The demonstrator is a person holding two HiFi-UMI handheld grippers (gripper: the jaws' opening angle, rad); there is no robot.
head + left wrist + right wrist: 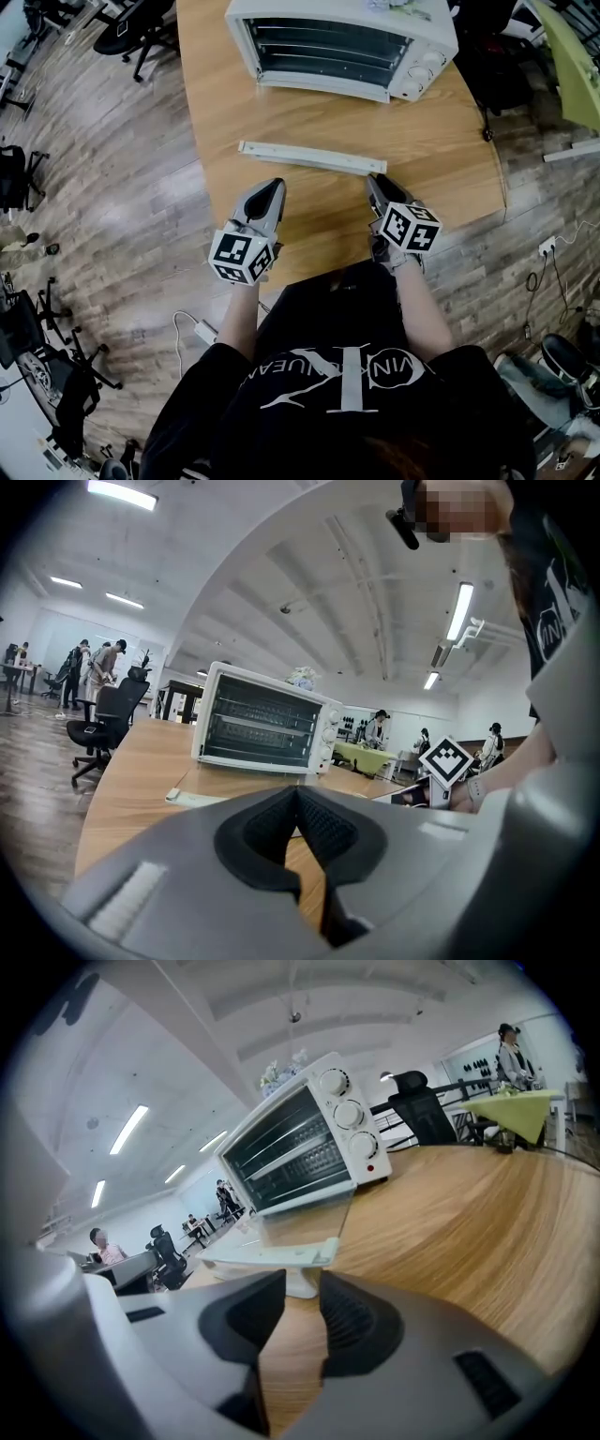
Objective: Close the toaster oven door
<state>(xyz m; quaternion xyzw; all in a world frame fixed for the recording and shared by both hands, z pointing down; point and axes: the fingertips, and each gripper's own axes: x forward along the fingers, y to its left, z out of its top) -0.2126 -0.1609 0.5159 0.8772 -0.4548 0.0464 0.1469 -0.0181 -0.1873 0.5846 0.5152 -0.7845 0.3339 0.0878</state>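
Toaster oven door (314, 127) lies dropped flat, fully open, reaching from the foot of the toaster oven (342, 42) toward me across the wooden tabletop (441, 141). Its pale handle bar (309, 157) runs along the near edge. The panel is clear glass in a thin frame, and I can see the wood grain through it.

My right gripper (377, 183) sits just short of the right end of that bar. Its jaws are a narrow gap apart with nothing between them, and its own view shows the handle's lip straight ahead. My left gripper (274, 187) hangs back near the bar's left half, pads pressed together at the tips and empty.

I judge the door to be light but rigid, swinging on a hinge at the oven's base, probably with some spring drag. The glass looks slick and breakable, so I would keep off it. The handle bar is the place to work: get under its lip or pinch it, then lift in an arc up and away from me. The oven itself seems light enough to slide if I push hard at the finish.
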